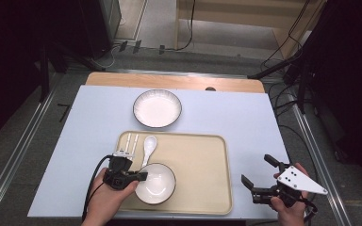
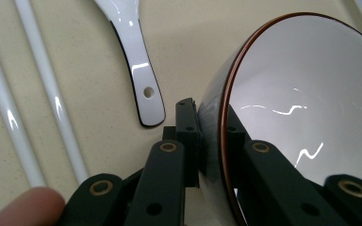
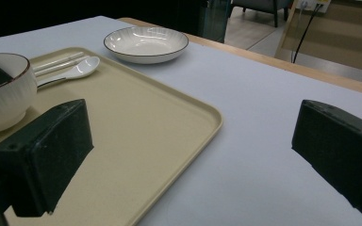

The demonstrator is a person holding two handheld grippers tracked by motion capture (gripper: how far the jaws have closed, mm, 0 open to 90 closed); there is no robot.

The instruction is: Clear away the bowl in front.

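At the near-left corner of the tray (image 1: 207,188), the left gripper (image 1: 139,176) is clamping the rim of the white bowl (image 1: 156,184), one of its jaws inside the wall and one outside (the grip sits on the bowl's left edge). The spoon (image 1: 148,147) and chopsticks (image 1: 132,141) are lying just beyond the bowl. Right of the tray, the right gripper (image 1: 257,175) is hovering over the tabletop (image 1: 75,141), jaws spread wide and empty, farther from the bowl.

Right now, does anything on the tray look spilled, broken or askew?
Nothing stands out. The bowl, pinched at its rim by the left hand-held gripper, looks empty and whole; spoon and chopsticks lie neatly on the tray.
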